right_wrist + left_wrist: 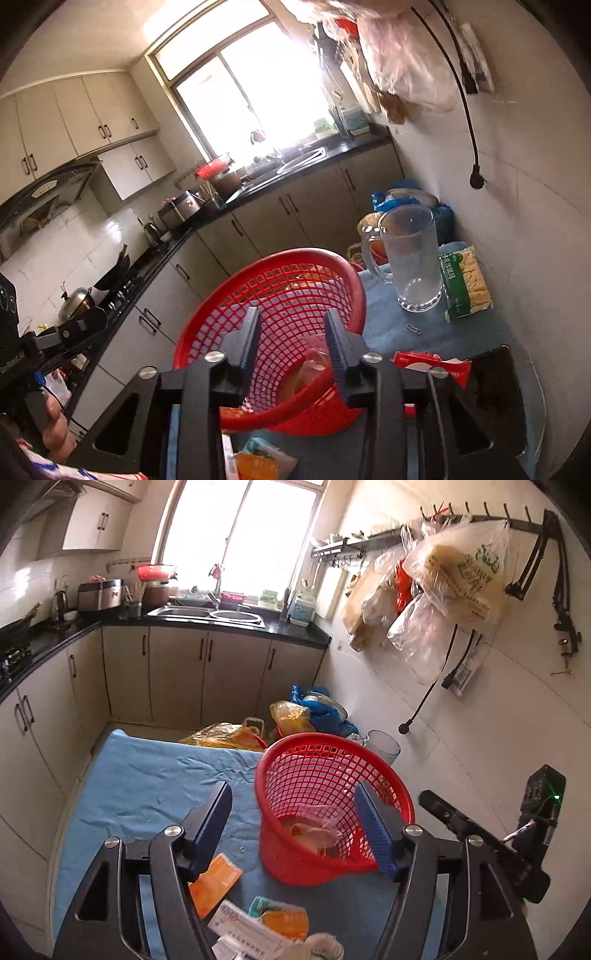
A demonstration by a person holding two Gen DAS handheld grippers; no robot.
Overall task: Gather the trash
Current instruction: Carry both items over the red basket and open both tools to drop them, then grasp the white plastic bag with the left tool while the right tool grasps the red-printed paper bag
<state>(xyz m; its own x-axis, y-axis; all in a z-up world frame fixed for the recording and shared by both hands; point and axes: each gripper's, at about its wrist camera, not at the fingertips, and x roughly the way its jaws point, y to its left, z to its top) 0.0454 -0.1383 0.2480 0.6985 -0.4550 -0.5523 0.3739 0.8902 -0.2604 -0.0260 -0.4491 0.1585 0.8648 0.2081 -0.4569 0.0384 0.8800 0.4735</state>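
One red mesh basket [332, 805] on the blue-covered bench [147, 771], crumpled plastic wrap [314, 830] already inside. Left hand-held gripper [295, 812] spread wide, empty; right hand-held gripper [291, 339] parted, empty, over the basket. Nearest the left: one orange packet [214, 882], lying diagonally below-left, beside several mixed wrappers [258, 926].

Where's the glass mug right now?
In the right wrist view, the glass mug stands upright on the blue cloth, right of the red basket, beside a green snack packet near the wall.
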